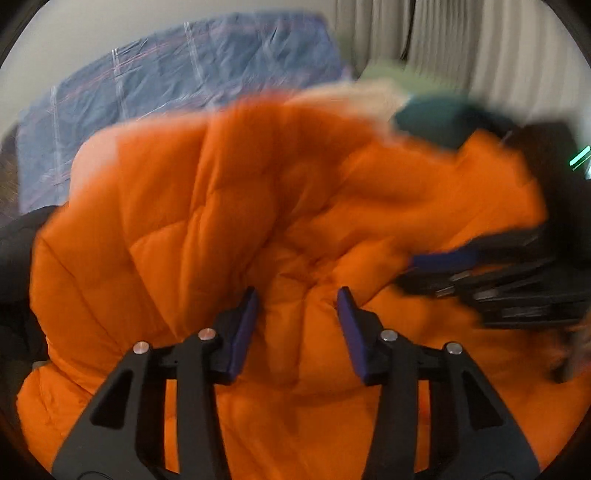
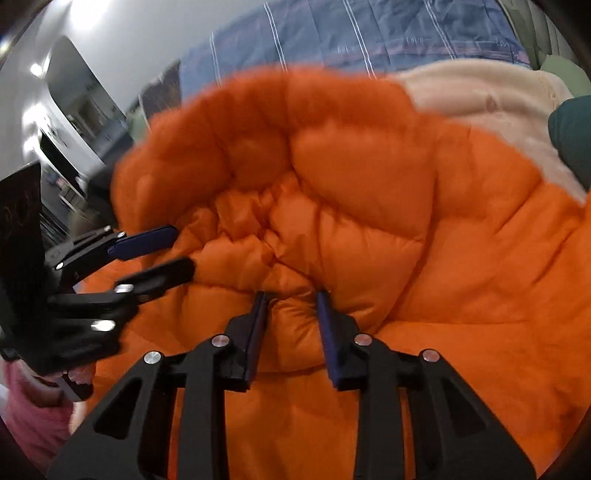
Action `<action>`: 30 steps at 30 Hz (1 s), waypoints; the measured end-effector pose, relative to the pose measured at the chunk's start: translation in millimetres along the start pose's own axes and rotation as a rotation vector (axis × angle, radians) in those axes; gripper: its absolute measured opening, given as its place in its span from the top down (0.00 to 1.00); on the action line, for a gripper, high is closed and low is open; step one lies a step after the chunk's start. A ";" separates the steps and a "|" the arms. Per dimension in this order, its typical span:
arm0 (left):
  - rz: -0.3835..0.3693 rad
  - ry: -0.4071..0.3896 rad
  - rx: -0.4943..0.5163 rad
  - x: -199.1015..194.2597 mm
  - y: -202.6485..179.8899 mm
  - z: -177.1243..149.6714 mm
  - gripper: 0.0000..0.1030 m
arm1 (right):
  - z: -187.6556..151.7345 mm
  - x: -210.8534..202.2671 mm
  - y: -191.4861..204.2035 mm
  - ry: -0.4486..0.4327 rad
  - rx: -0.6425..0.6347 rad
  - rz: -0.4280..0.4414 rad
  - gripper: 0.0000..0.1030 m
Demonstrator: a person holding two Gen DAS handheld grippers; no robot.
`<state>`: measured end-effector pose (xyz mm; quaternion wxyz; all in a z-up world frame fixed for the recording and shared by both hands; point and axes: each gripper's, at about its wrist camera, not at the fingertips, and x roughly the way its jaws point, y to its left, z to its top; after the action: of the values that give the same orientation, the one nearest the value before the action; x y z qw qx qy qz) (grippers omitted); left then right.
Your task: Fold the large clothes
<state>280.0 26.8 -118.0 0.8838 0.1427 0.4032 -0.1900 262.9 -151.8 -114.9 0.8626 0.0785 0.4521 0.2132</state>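
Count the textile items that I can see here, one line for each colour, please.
Orange: 1, the puffy jacket
Cream: 1, the fleece garment
Dark teal: 1, the cloth
Blue striped: 1, the bed cover
Total: 4
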 end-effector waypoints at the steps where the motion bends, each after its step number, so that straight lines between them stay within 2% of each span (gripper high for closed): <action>1: 0.048 0.008 0.033 14.9 -1.2 -6.8 0.55 | -5.4 6.2 0.2 -0.019 -0.017 0.003 0.71; 4: 0.066 -0.024 0.039 17.6 0.5 -8.9 0.54 | -10.9 6.0 9.0 -0.047 -0.079 -0.023 0.68; 8: 0.095 -0.058 0.001 -11.3 2.0 -11.3 0.49 | -13.1 -7.8 14.4 -0.065 -0.107 -0.053 0.65; 10: 0.081 -0.095 -0.044 -42.1 4.3 -24.4 0.29 | -17.8 -22.2 16.9 -0.082 -0.091 -0.058 0.63; 12: 0.090 -0.135 -0.076 -72.1 9.7 -43.6 0.20 | -25.3 -33.8 19.5 -0.084 -0.081 -0.048 0.59; 14: 0.079 -0.154 -0.124 -106.2 20.0 -73.7 0.18 | -32.8 -42.7 25.6 -0.080 -0.098 -0.058 0.58; 17: 0.075 -0.145 -0.253 -137.1 49.3 -116.2 0.16 | -41.8 -49.1 47.0 -0.099 -0.164 -0.126 0.57; 18: 0.071 -0.136 -0.346 -148.7 66.6 -138.8 0.16 | -42.2 -49.7 51.9 -0.106 -0.178 -0.144 0.57; 19: 0.070 -0.127 -0.396 -154.4 74.9 -151.0 0.16 | -41.7 -50.3 58.3 -0.115 -0.188 -0.167 0.53; 20: 0.079 -0.108 -0.483 -163.4 92.0 -174.6 0.16 | -39.0 -49.9 65.1 -0.124 -0.191 -0.192 0.46; 21: 0.088 -0.103 -0.524 -164.9 100.9 -188.9 0.16 | -35.1 -48.3 72.4 -0.140 -0.186 -0.228 0.44; 22: 0.112 -0.102 -0.606 -174.8 118.9 -210.8 0.16 | -32.1 -45.8 76.3 -0.157 -0.179 -0.247 0.41; 25: 0.159 -0.118 -0.799 -197.7 158.0 -268.5 0.16 | -22.2 -33.4 85.2 -0.183 -0.152 -0.282 0.39; 27: 0.214 -0.129 -0.899 -210.2 180.6 -301.6 0.16 | -16.4 -15.6 84.9 -0.159 -0.116 -0.290 0.36; 30: 0.288 -0.133 -1.025 -222.9 214.9 -343.1 0.16 | -21.1 29.3 74.0 -0.060 -0.080 -0.312 0.30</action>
<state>16.7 405.7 -143.4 0.8808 -0.2658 0.3638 0.1457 238.4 -73.7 -124.8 0.9008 -0.0208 0.4238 0.0922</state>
